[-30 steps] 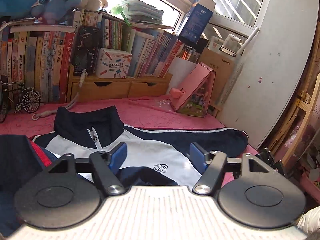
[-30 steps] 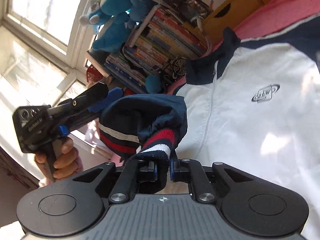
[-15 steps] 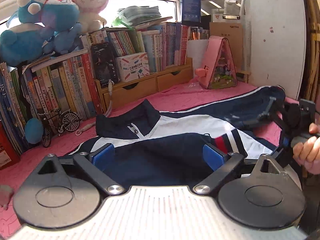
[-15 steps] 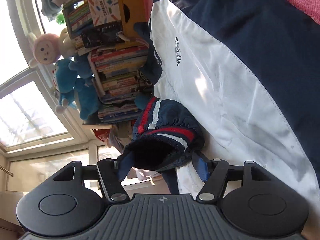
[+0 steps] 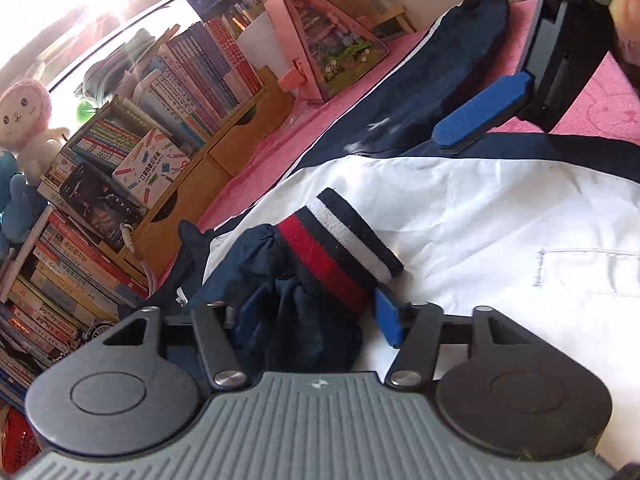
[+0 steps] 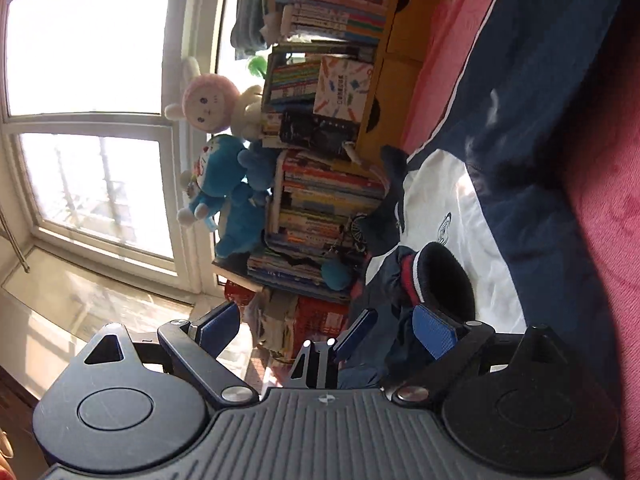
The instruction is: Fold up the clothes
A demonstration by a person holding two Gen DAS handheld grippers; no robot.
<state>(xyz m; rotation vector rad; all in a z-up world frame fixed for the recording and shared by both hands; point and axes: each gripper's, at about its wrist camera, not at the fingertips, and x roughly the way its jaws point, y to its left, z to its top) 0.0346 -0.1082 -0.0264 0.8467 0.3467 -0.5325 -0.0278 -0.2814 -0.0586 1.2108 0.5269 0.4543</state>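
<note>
A white and navy jacket [image 5: 480, 220] lies spread on the pink bedcover [image 5: 592, 100]. One navy sleeve is folded across its white front [image 6: 452, 208], and its red, white and navy striped cuff [image 5: 340, 240] lies on top. My left gripper [image 5: 320, 312] straddles the bunched sleeve just behind the cuff. Its jaws are closing, and a sliver of white still shows beside the right-hand pad [image 5: 388, 316]. My right gripper [image 6: 326, 328] is opening wide beside the cuff [image 6: 436, 276] and grips nothing. In the left wrist view the right gripper [image 5: 520, 44] hangs at top right, held by a hand.
Rows of books on a wooden drawer shelf [image 5: 180, 92] line the far side, with plush toys [image 6: 208, 100] by the window. A pink house-shaped box [image 5: 324, 40] stands near the jacket's other navy sleeve [image 5: 440, 76]. A red crate [image 6: 320, 320] sits below the books.
The right gripper let go of the striped cuff and spread its jaws. The left gripper rolled, dropped onto the folded sleeve, and its jaws narrowed around it.
</note>
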